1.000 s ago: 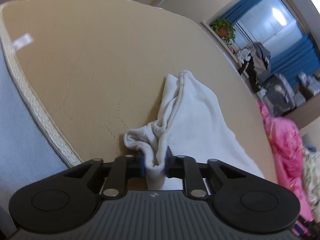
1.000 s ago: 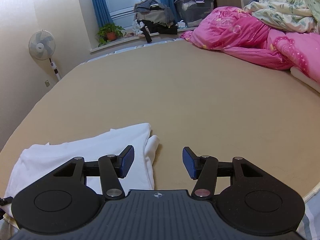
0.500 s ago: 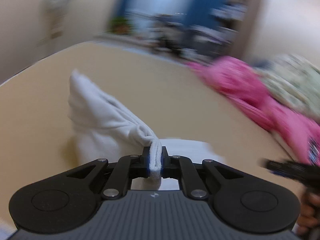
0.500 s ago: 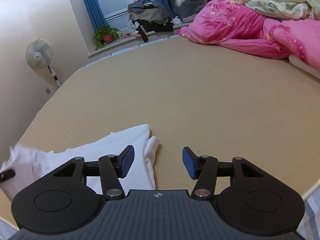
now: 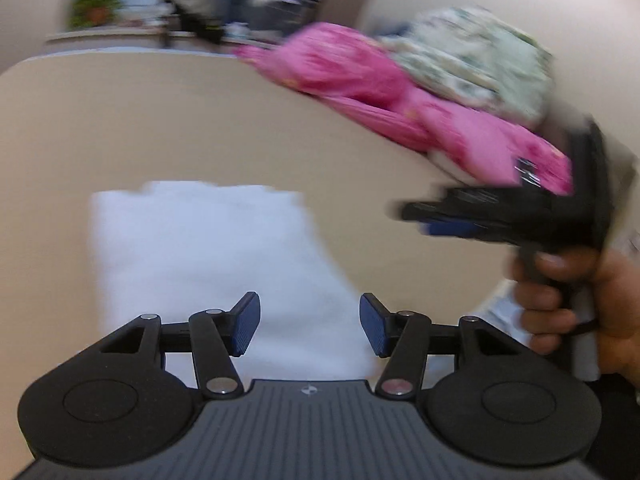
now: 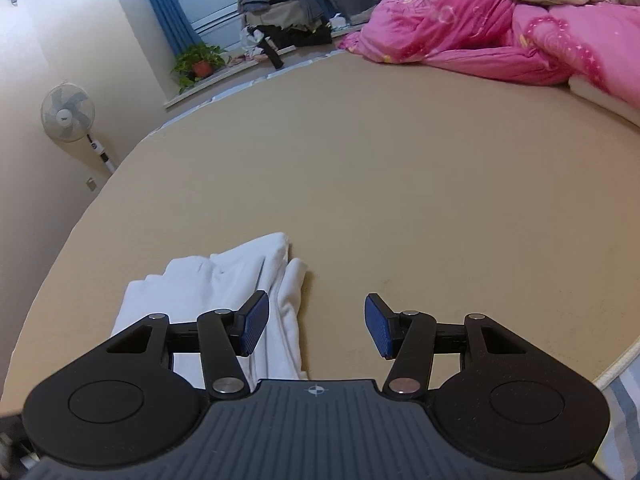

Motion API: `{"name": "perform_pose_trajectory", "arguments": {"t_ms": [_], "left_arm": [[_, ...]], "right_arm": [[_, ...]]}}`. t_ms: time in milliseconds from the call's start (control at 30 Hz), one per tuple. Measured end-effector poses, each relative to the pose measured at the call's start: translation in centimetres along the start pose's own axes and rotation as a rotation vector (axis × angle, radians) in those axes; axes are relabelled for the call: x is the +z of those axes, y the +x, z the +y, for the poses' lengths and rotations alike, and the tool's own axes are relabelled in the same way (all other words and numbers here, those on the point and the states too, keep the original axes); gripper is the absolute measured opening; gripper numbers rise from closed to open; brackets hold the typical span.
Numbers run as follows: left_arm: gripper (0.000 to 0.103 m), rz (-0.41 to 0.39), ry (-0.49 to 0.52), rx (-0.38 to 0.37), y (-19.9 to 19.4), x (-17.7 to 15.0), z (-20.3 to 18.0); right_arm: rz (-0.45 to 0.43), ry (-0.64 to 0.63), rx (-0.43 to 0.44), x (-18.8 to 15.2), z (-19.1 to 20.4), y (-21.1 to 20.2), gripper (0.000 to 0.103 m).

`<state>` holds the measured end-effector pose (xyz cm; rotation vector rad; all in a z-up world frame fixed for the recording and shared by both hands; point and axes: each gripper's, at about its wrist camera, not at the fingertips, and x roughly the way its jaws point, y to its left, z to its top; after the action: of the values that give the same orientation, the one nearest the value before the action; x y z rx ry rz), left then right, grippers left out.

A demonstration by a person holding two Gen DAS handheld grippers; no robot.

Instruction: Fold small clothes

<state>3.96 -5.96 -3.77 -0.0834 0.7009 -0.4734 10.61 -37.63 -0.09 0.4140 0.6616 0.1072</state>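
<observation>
A soft white cotton garment (image 5: 208, 264) was found lying folded into a rough rectangle on the smooth tan bed sheet (image 6: 400, 184), its edges blurred in the left wrist view. The left gripper (image 5: 310, 330), of matte black plastic with ribbed blue pads, was seen above the near edge of the garment; its jaws had just been opening, and nothing was pinched between them, the cloth lying beneath the gap. The right gripper (image 6: 316, 330), of the same make, was held with its jaws apart and empty, its left pad over the garment's rumpled right edge and its right pad over bare sheet. In the left wrist view the right gripper (image 5: 444, 216) was also recorded from the side, its handle clasped by a hand (image 5: 576, 304). A crumpled pink quilted duvet (image 6: 480, 36) was noted at the far side of the bed, well apart from the garment.
</observation>
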Motion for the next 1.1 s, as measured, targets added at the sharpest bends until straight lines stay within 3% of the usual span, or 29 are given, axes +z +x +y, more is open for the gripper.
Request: {"name": "perform_pose_trajectory", "arguments": {"t_ms": [133,333,500,600,700,733,767,800,900,1033,1100], "left_arm": [[0.059,0.005,-0.012,0.1,-4.1,-0.4,6.0],[0.059,0.004,0.068,0.172,-9.0,-0.8,10.9],[0.059,0.003,0.015,0.229,-9.5,-3.2,13.3],[0.059,-0.097,0.056,0.252,-10.1,-2.2,12.1],[0.059,-0.121,0.073,0.259,-9.8,-1.6,11.8],[0.059,-0.112,0.059,0.261,-9.6,-1.5,12.1],[0.059,-0.11,0.044,0.265,-9.4,-1.3,12.2],[0.059,-0.111,0.024,0.265,-9.3,-1.1,12.5],[0.059,-0.128,-0.027,0.248,-9.1,-0.3,12.9],[0.059,-0.127,-0.064,0.23,-9.2,-0.1,13.0],[0.059,-0.123,-0.054,0.226,-9.2,-0.2,12.9]], "right_arm": [[0.036,-0.022,0.031,-0.3,1.1,0.7,0.055],[0.176,-0.048,0.119,-1.7,3.5,2.9,0.056],[0.336,-0.055,0.066,-3.5,4.4,5.8,0.056],[0.38,-0.093,0.033,-4.6,4.9,6.7,0.056],[0.378,-0.135,0.031,-5.0,5.4,6.6,0.05],[0.37,-0.145,0.035,-5.1,5.6,6.4,0.042],[0.362,-0.155,0.048,-5.2,5.7,6.2,0.017],[0.346,-0.164,0.063,-5.1,5.7,5.8,0.012],[0.261,-0.165,0.116,-4.5,5.4,3.7,0.01],[0.077,-0.034,0.232,-2.4,2.6,-0.4,0.006],[0.101,-0.104,0.182,-2.7,2.5,-0.5,0.005]]}}
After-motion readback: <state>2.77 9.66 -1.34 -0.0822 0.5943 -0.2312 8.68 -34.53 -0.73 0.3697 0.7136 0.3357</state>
